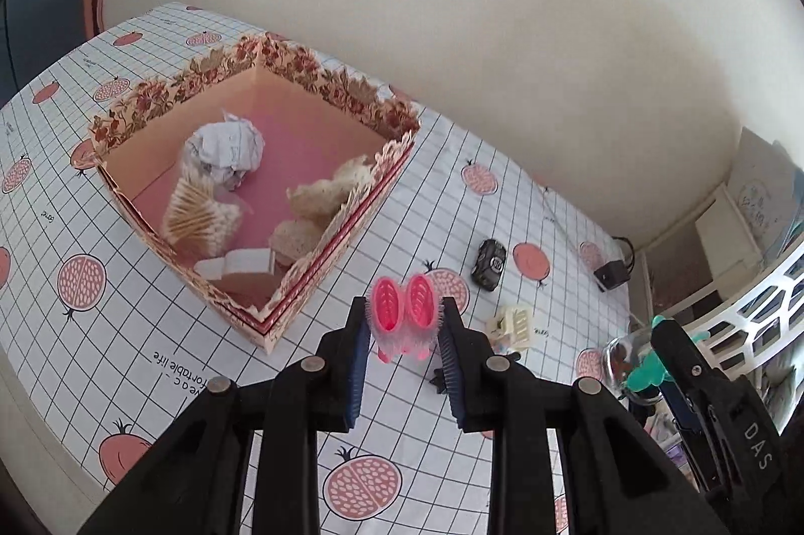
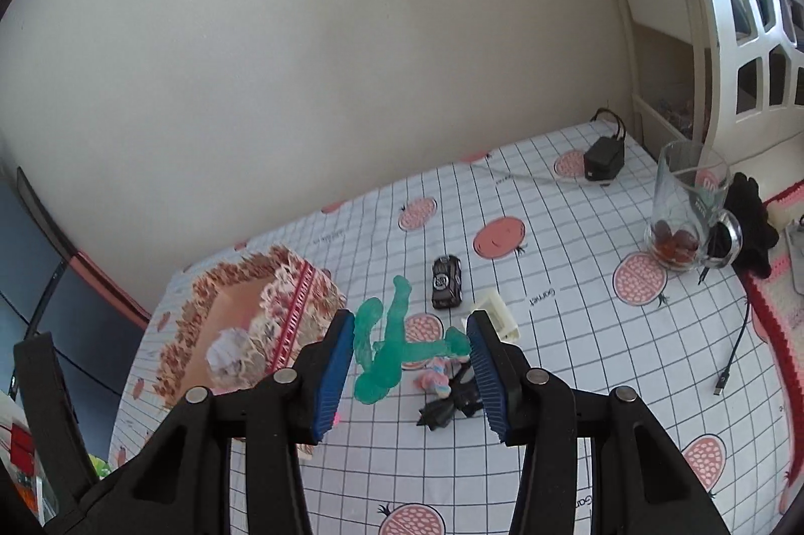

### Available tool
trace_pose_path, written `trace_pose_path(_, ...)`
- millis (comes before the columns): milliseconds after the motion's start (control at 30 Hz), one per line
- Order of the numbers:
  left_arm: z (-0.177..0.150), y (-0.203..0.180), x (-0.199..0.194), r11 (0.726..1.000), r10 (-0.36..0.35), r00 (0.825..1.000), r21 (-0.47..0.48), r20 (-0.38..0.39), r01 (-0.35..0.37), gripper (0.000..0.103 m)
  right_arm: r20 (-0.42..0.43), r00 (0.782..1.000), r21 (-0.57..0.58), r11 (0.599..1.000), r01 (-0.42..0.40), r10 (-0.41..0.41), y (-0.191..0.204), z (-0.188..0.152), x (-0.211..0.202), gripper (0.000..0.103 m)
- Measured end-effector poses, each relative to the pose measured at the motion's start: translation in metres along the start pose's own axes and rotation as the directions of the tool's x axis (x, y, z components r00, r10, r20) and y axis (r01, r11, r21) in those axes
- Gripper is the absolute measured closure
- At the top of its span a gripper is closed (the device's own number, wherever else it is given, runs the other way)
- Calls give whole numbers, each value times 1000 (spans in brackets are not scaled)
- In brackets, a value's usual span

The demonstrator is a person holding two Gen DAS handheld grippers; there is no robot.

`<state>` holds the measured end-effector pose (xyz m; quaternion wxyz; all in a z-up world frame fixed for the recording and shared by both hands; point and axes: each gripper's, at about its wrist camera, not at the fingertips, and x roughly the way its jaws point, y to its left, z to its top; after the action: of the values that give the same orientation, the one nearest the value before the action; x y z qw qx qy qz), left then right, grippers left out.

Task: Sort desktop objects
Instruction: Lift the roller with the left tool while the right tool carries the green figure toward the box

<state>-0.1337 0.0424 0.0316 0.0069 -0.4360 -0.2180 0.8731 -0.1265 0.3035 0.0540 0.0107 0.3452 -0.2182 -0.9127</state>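
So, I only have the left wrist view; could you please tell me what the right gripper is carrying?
Observer: The right gripper is shut on a green figure, held clear of the table.
Operator: Thank you. Is anything lying beneath it?
Observer: Yes, a pastel striped toy lies beside a black toy.
Operator: And further to the right?
Observer: A black cable lies loose there, with its plug end free.

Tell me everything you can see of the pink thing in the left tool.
The pink hair rollers are two translucent plastic cylinders side by side, with slotted, ribbed walls and fine bristles around them. They stand roughly upright, open ends toward the camera, pinched between the blue ribbed pads of the left tool, lifted clear of the tablecloth, in front of the floral box.
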Motion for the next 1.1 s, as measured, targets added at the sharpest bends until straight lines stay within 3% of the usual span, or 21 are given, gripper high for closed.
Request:
trace_pose_path(200, 21, -8, -23, 999, -31, 997, -9, 74, 32, 75, 104, 992, 42, 997, -71, 67, 8, 23, -25, 53)
trace_pose_path(400, 40, -19, -28, 998, -57, 993, -32, 103, 61, 75, 141, 983, 91, 987, -134, 120, 10, 37, -21, 53)
trace_pose_path(767, 56, -25, 8, 996, -57, 994, -63, 95, 63, 75, 142, 980, 49, 988, -147, 139, 17, 49, 9, 53)
trace_pose_path(1100, 60, -5, 16, 993, -54, 994, -97, 93, 63, 75, 55, 986, 40, 987, -158, 155, 35, 36, 40, 53)
